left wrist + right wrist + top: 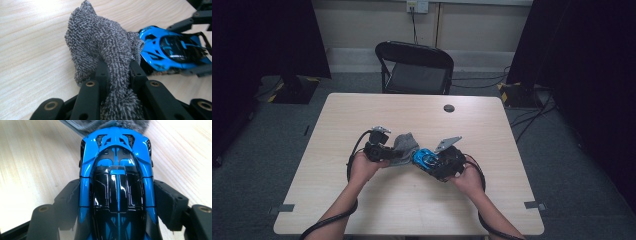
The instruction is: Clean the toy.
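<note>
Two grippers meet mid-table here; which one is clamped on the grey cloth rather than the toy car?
The left gripper: its fingers pinch the grey terry cloth. The right gripper instead grips the blue toy car by its sides.

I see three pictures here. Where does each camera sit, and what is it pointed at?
High view: fixed above the table, looking forward and down; forearms, hands and both grippers show.
Left gripper view: rides the left gripper, looking along its black jaws, clamped on a grey cloth.
Right gripper view: rides the right gripper, looking along its jaws, which grip a blue toy car.
All three views share the car and the cloth.
</note>
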A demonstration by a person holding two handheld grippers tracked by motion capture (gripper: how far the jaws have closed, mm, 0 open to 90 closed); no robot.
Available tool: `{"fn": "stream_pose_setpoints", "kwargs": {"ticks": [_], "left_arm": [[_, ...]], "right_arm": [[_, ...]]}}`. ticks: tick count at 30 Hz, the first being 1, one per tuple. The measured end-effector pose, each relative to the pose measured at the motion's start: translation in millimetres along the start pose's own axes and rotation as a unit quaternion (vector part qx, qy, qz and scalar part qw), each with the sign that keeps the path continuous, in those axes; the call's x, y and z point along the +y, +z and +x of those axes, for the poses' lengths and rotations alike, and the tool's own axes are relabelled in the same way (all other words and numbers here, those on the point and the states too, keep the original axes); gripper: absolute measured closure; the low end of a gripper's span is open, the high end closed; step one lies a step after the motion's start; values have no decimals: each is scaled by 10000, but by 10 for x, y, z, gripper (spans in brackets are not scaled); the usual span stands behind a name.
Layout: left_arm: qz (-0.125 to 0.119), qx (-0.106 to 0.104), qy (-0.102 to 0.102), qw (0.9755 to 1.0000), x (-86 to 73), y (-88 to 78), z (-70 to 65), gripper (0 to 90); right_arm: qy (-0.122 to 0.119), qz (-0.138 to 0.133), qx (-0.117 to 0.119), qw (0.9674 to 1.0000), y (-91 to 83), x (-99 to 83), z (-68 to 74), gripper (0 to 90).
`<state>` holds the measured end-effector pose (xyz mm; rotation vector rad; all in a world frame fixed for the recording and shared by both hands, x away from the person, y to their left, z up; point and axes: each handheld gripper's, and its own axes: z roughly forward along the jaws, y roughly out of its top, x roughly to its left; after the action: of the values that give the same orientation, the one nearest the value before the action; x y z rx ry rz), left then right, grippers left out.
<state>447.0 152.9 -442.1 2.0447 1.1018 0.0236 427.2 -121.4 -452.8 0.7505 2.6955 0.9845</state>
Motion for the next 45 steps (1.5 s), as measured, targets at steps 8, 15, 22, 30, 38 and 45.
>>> {"fn": "stream_pose_setpoints", "kwargs": {"ticks": [8,15,22,30,38,45], "left_arm": [[150,-35,337,9993,-57,-65,-105,745],[282,-259,539,9978,-122,-86,-178,745],[84,-209,562,9982,-126,-248,-101,743],[-475,-17,106,9988,222,-348,85,742],[-246,-62,98,9996,527,20,-30,742],[101,-258,81,9996,540,253,-111,743]], "right_arm": [[143,8,-60,9999,1,-35,-64,285],[339,-42,-86,9994,-31,-90,-160,285],[407,-103,-102,9991,-85,-126,-213,285],[261,-90,6,9996,-91,-115,-115,285],[69,-156,116,9998,-91,-51,12,285],[48,-149,71,9999,-100,-73,5,285]]}}
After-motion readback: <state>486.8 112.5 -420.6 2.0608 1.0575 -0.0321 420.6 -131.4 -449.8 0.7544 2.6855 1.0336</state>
